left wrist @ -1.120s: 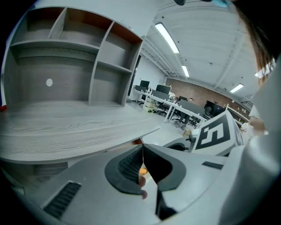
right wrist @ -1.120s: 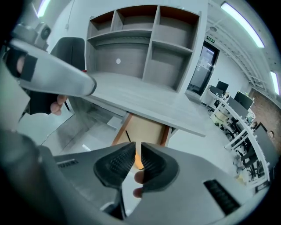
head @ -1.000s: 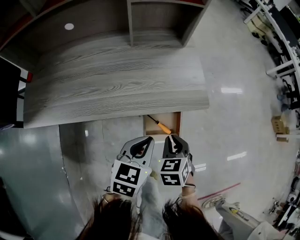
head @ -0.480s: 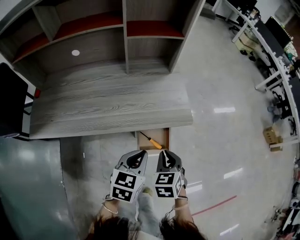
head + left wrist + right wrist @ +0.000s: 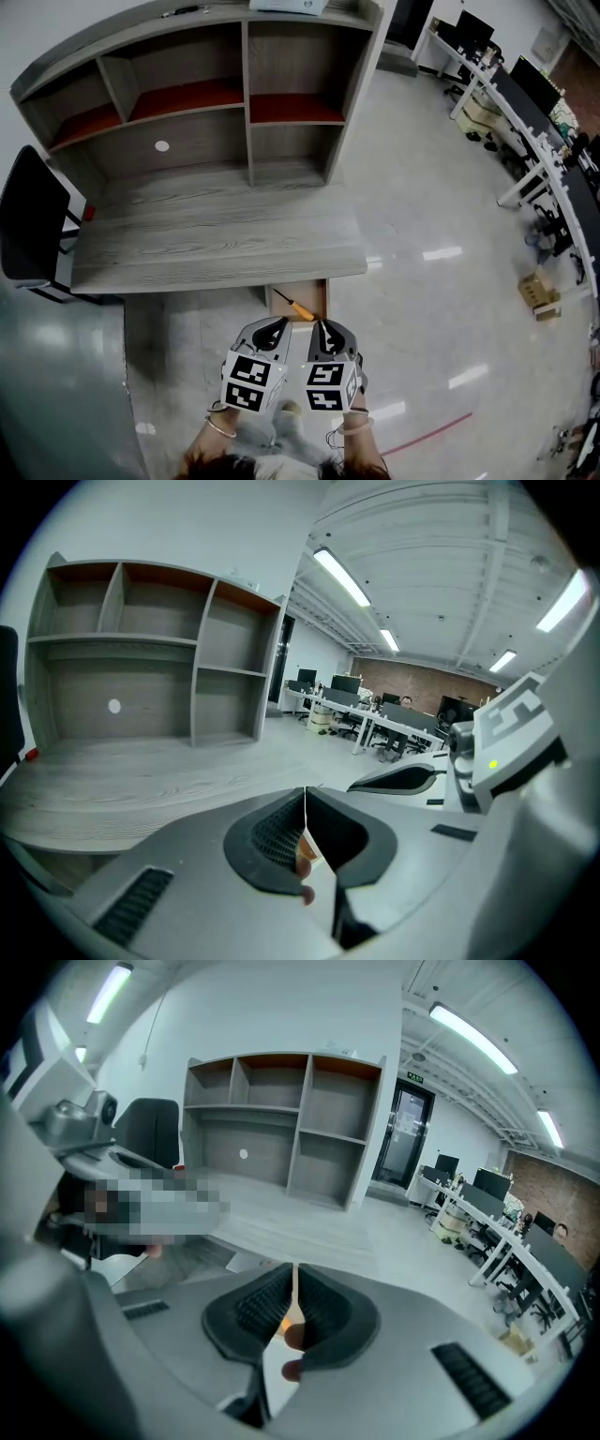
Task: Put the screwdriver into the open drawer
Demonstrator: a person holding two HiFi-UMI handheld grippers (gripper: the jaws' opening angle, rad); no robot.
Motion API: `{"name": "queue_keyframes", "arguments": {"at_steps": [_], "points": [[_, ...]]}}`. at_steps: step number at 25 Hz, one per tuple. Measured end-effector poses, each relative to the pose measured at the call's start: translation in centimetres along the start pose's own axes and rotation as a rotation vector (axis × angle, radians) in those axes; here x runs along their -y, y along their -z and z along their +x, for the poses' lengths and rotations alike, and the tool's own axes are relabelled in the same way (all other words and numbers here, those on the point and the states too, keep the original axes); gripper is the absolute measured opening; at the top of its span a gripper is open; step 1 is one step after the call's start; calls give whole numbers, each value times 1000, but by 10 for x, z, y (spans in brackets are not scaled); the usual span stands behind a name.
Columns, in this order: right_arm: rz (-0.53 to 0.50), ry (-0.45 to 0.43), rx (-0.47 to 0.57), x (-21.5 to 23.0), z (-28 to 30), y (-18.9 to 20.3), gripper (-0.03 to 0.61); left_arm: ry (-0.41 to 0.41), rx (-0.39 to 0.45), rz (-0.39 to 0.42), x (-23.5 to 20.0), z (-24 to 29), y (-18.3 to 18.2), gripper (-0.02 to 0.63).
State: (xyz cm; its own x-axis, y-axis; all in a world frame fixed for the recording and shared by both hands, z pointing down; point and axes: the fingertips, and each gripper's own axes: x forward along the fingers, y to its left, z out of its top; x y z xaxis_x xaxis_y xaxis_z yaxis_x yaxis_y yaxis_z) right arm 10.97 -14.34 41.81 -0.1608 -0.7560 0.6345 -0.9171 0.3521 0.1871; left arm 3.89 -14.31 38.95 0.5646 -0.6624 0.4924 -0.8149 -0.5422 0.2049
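The screwdriver (image 5: 293, 307), with its orange handle, is lying at a slant inside the open drawer (image 5: 313, 296), which is sticking out from under the front edge of the grey wood-grain bench (image 5: 216, 239). Nothing is touching it. Just on the near side of the drawer, the left tool (image 5: 277, 324) and the right tool (image 5: 319, 326) are hovering side by side over the glossy floor (image 5: 422, 216), tips pointing toward the drawer. In the left gripper view the left tool's (image 5: 306, 794) jaws are pressing together with nothing between them, and the right gripper view is showing the right tool (image 5: 294, 1269) likewise closed up and empty. A shelf unit (image 5: 216, 103) is standing on the back of the bench, and a black chair (image 5: 33, 225) is sitting at its left end.
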Motion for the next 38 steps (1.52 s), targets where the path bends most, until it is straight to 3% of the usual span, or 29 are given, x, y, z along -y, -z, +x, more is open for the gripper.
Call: {"name": "queue_keyframes", "arguments": {"at_steps": [7, 17, 31, 38], "points": [[-4, 5, 103, 0, -53, -13, 38, -6, 69, 16, 35, -33, -15, 20], [-7, -5, 244, -4, -140, -9, 38, -84, 178, 67, 83, -102, -23, 20], [37, 6, 400, -22, -219, -21, 38, -79, 223, 158, 119, -163, -21, 20], [28, 43, 418, -50, -243, -27, 38, -42, 230, 176, 118, -200, -11, 20]]}}
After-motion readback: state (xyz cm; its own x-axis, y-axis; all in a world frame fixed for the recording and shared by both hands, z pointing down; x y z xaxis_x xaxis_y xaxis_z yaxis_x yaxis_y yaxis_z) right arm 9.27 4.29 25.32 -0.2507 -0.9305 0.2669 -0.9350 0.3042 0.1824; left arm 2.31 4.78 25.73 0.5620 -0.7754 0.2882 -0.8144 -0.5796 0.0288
